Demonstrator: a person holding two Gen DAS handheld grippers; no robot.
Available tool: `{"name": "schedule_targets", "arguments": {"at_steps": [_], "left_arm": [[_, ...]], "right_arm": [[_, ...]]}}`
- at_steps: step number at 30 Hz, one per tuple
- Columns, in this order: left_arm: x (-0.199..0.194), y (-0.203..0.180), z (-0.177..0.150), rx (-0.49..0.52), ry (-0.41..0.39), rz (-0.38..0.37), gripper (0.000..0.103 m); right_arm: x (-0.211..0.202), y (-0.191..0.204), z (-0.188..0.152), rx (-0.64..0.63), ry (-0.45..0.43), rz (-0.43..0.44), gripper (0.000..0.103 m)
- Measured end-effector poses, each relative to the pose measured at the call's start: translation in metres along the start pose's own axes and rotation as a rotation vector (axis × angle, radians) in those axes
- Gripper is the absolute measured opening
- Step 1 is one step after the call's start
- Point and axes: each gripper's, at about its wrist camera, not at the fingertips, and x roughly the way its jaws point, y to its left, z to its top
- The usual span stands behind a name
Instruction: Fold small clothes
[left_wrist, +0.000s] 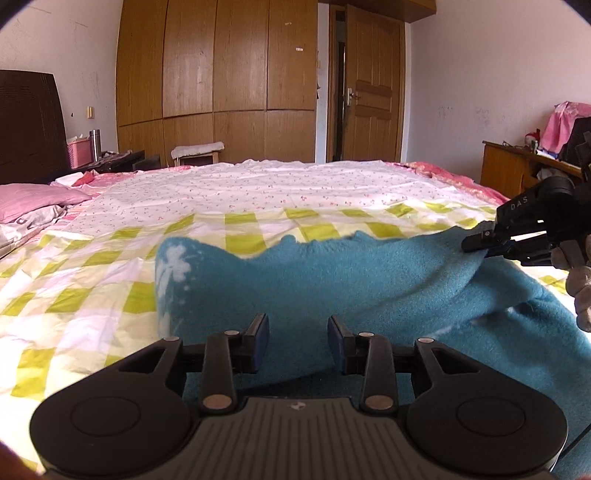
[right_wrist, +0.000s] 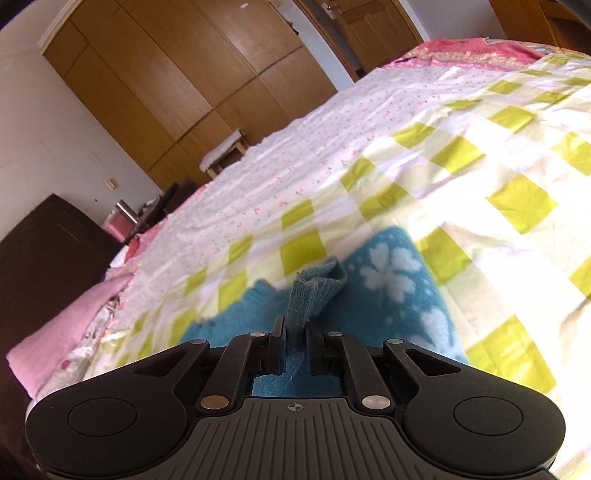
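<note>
Right claw (right_wrist: 295, 345) pinches the teal cloth's (left_wrist: 332, 280) edge to carry the fold; left claw (left_wrist: 298, 341) gapes, empty.

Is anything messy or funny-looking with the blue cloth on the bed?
Yes. The blue cloth is not flat on the checked bedspread: one edge is pulled up by the right gripper, which pinches it, so it lies bunched and half folded. The left gripper is open, holding nothing.
</note>
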Motion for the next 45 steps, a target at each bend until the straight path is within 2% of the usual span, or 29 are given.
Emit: {"name": "schedule_targets", "arguments": {"at_steps": [3,7,14,17,19,21,25,30,34,37,40,43,45], "left_arm": [[0.005,0.000,-0.003,-0.002,0.031,0.012,0.041],[0.005,0.000,-0.001,0.005,0.031,0.021,0.041],[0.006,0.009,0.005,-0.039,0.014,0.027,0.041],[0.009,0.010,0.006,-0.046,0.024,0.038,0.041],[0.007,0.012,0.008,-0.044,0.019,0.041,0.041],[0.002,0.014,0.011,-0.033,0.009,0.053,0.041],[-0.002,0.022,0.019,-0.035,-0.015,0.073,0.041],[0.009,0.030,0.031,-0.027,-0.030,0.101,0.041],[0.027,0.031,0.033,-0.002,0.014,0.132,0.041],[0.034,0.030,0.029,0.019,0.033,0.138,0.041],[0.036,0.028,0.027,0.020,0.036,0.137,0.041],[0.036,0.026,0.028,0.015,0.037,0.134,0.041],[0.038,0.027,0.027,0.022,0.043,0.137,0.041]], "right_arm": [[-0.002,-0.009,-0.012,0.011,0.007,-0.002,0.010],[-0.009,-0.011,-0.017,0.015,0.001,0.015,0.010],[-0.025,-0.004,-0.024,-0.051,-0.082,-0.013,0.010],[-0.014,-0.008,-0.024,-0.045,-0.038,-0.048,0.010],[-0.016,-0.008,-0.026,-0.058,-0.039,-0.049,0.010],[-0.020,-0.005,-0.026,-0.074,-0.040,-0.048,0.015],[-0.033,0.001,-0.022,-0.092,-0.055,-0.039,0.016],[-0.047,0.022,-0.021,-0.212,-0.124,-0.115,0.020],[-0.044,0.021,-0.016,-0.253,-0.168,-0.199,0.022],[-0.051,0.018,-0.012,-0.233,-0.183,-0.151,0.023],[-0.050,0.034,-0.018,-0.329,-0.188,-0.108,0.023],[-0.036,0.043,-0.025,-0.376,-0.132,-0.053,0.023],[-0.025,0.046,-0.031,-0.410,-0.101,-0.048,0.023]]}}
